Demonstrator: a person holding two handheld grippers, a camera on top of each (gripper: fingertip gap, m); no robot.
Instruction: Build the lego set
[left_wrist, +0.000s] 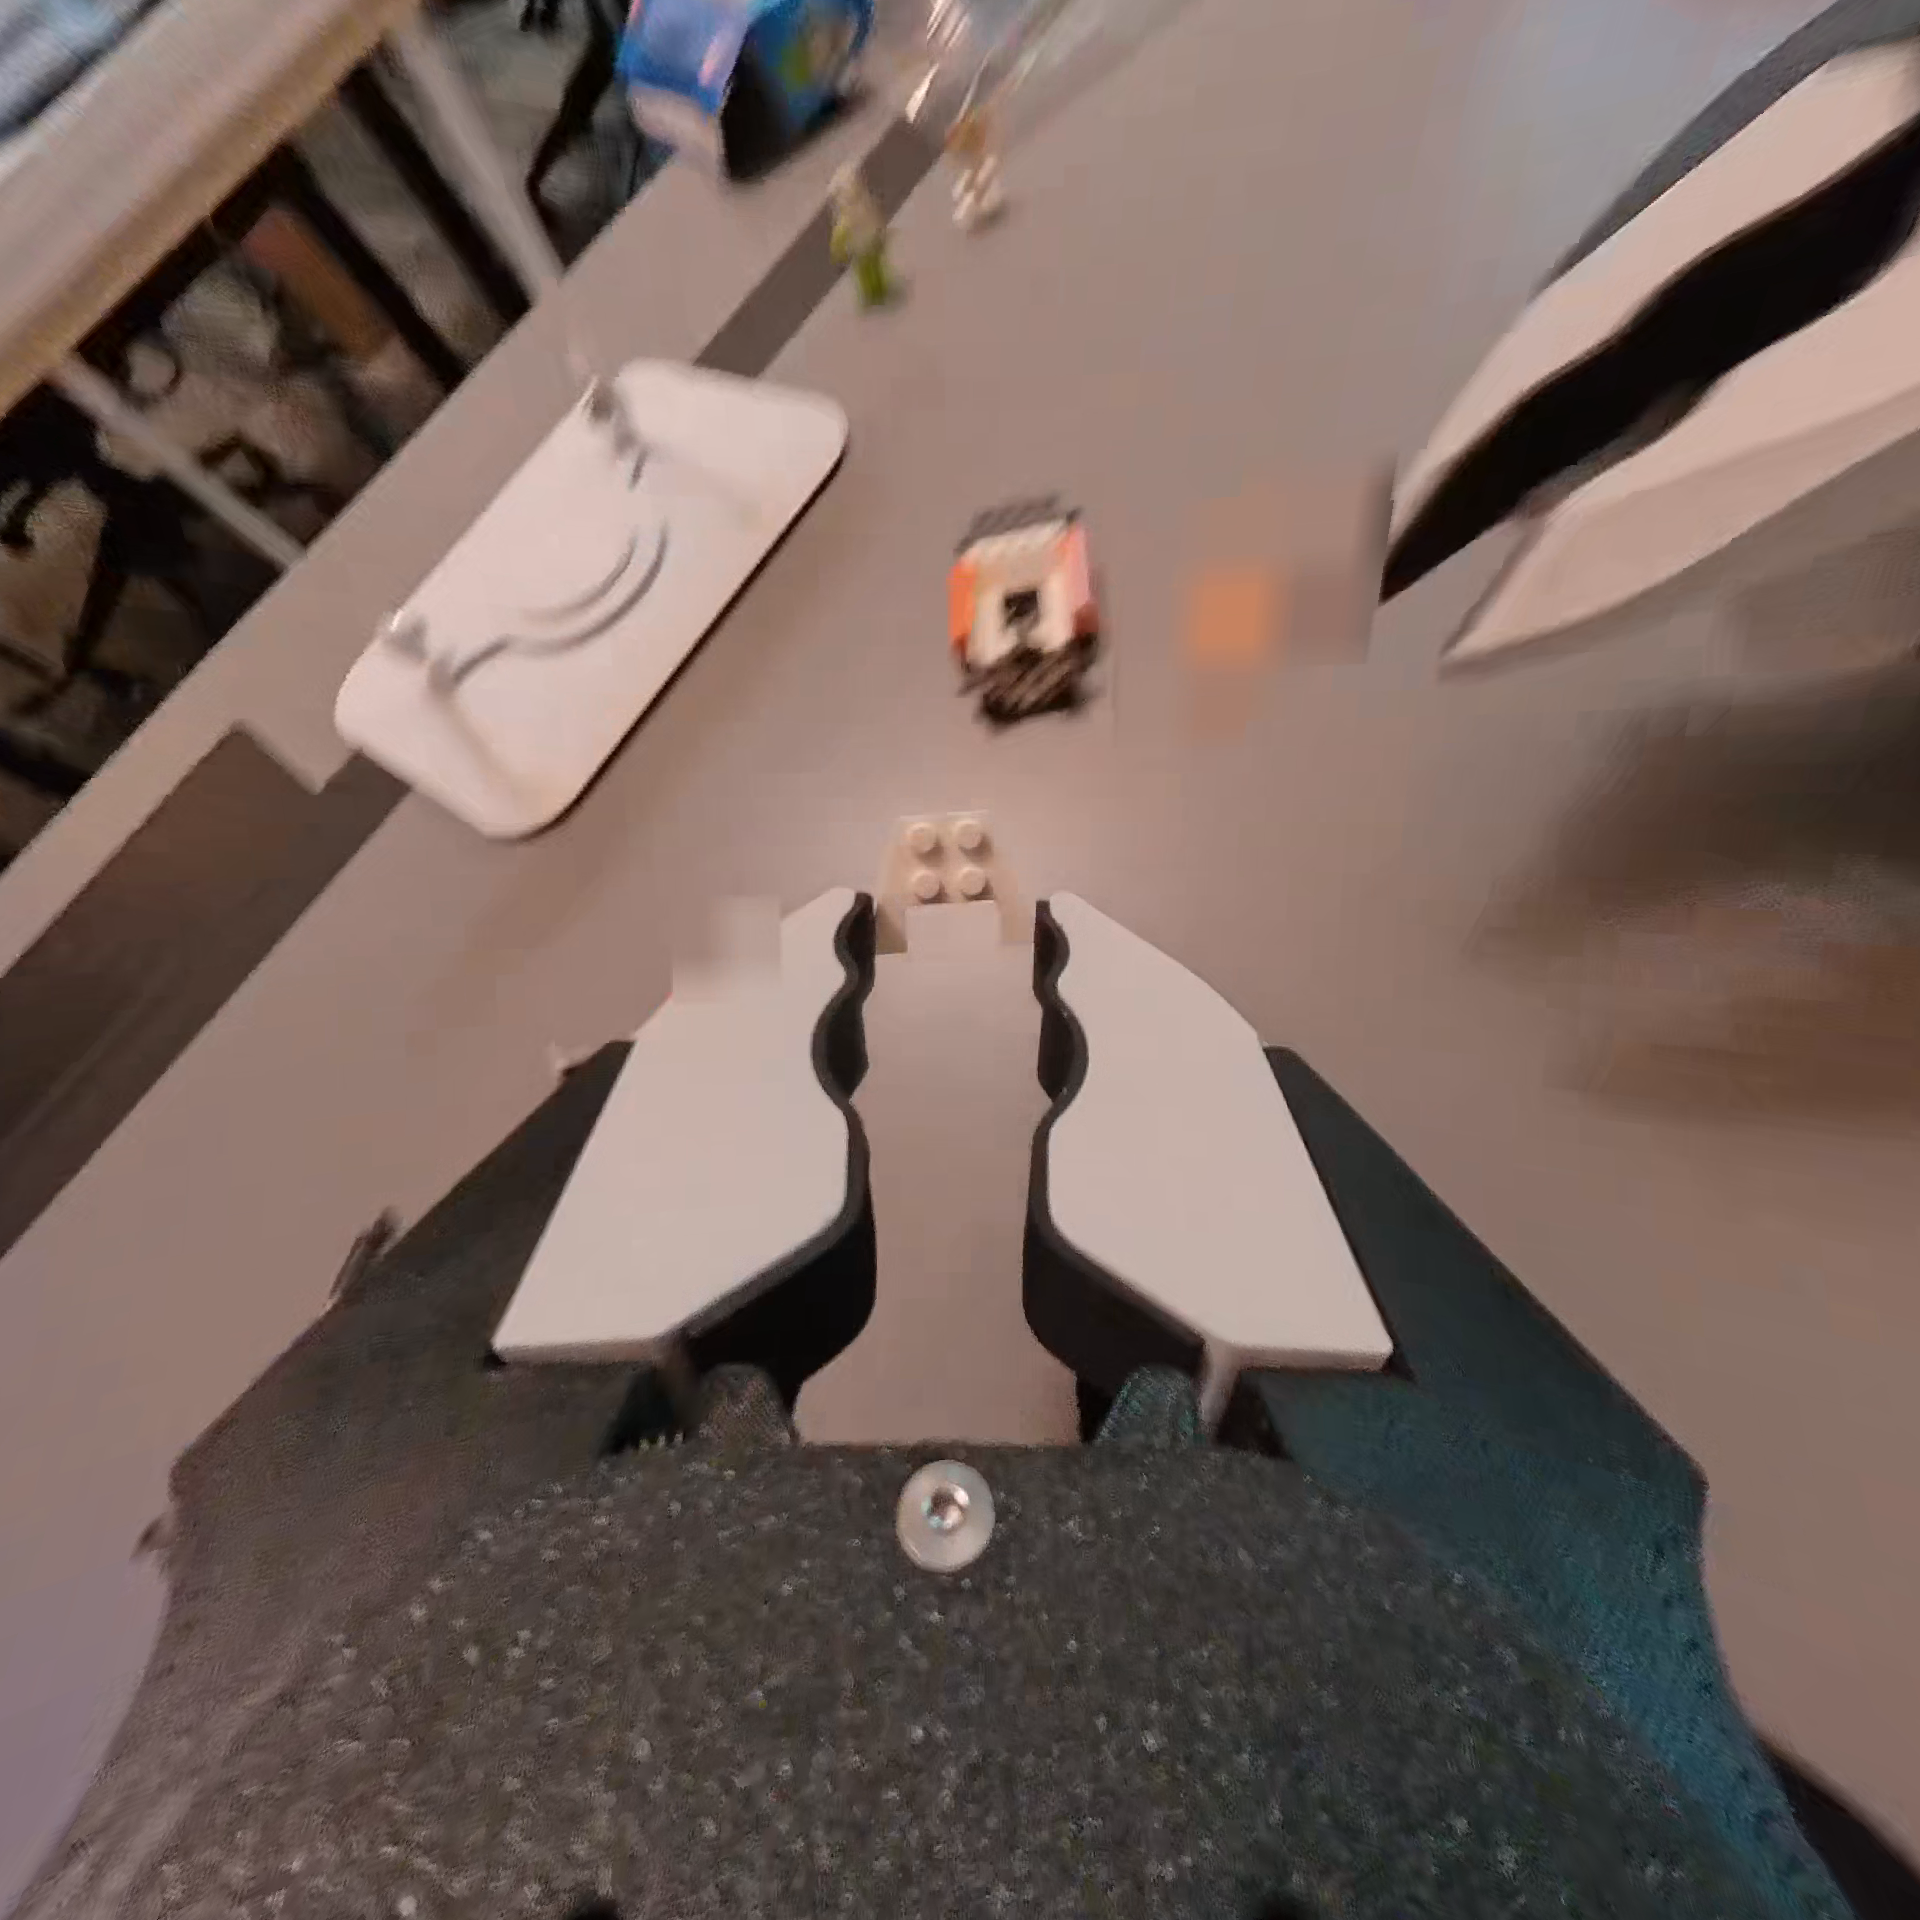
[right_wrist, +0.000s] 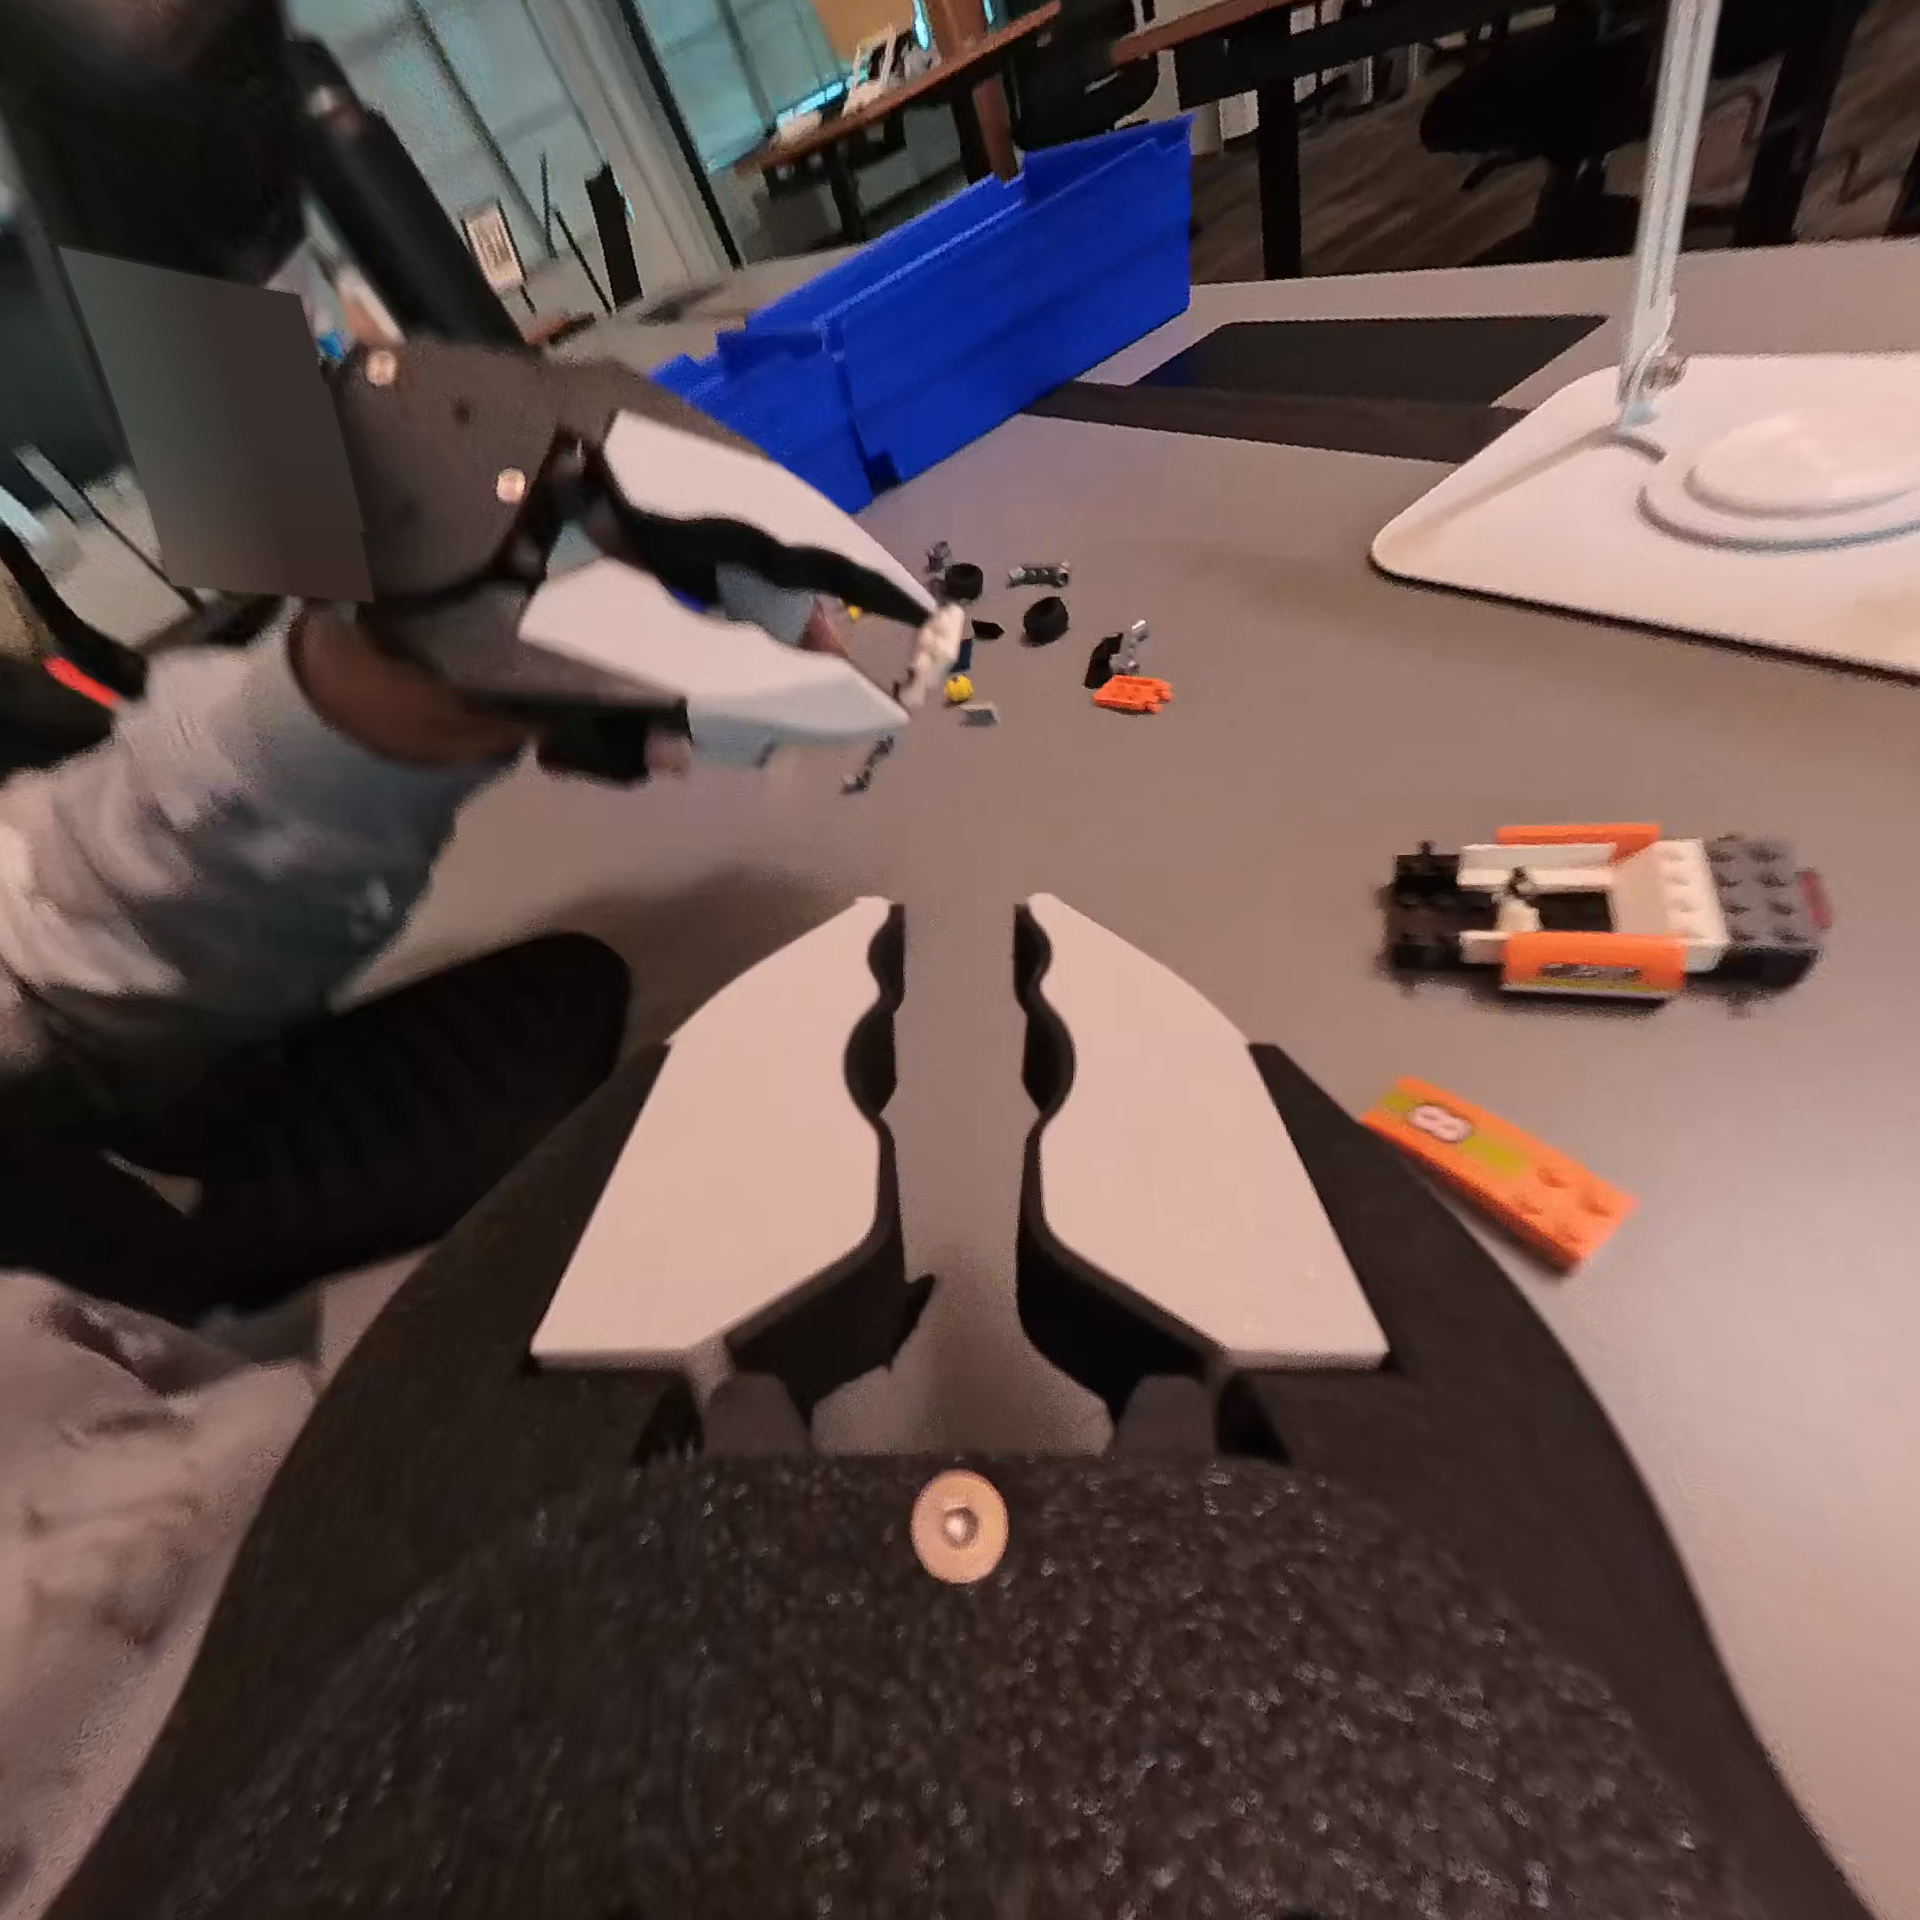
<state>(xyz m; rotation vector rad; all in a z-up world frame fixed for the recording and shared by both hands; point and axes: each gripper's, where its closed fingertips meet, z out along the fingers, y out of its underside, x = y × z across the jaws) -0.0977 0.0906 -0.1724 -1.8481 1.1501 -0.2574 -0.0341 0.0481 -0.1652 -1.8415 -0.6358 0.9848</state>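
My left gripper (left_wrist: 945, 916) is shut on a small white sloped brick (left_wrist: 943, 871) with four studs, held at its fingertips above the grey table. The right wrist view shows it at upper left (right_wrist: 914, 665) with the white brick (right_wrist: 933, 649) in its tips. The partly built orange, white and black car (left_wrist: 1023, 613) sits ahead of it on the table, also in the right wrist view (right_wrist: 1600, 914). My right gripper (right_wrist: 958, 914) is open and empty, low over the table, left of the car. An orange printed plate (right_wrist: 1496, 1169) lies near it.
Several loose small pieces (right_wrist: 1039, 623) and a small orange piece (right_wrist: 1132, 691) lie mid-table. A blue bin (right_wrist: 966, 312) stands behind them. A white lamp base (right_wrist: 1662, 499) (left_wrist: 592, 592) sits at the table's far side. A person's sleeve (right_wrist: 208, 831) is at left. The tips of one gripper are about 9 cm away from the tips of the other. Between my right fingertips and the orange printed plate (right_wrist: 1496, 1169) there is roughly 11 cm.
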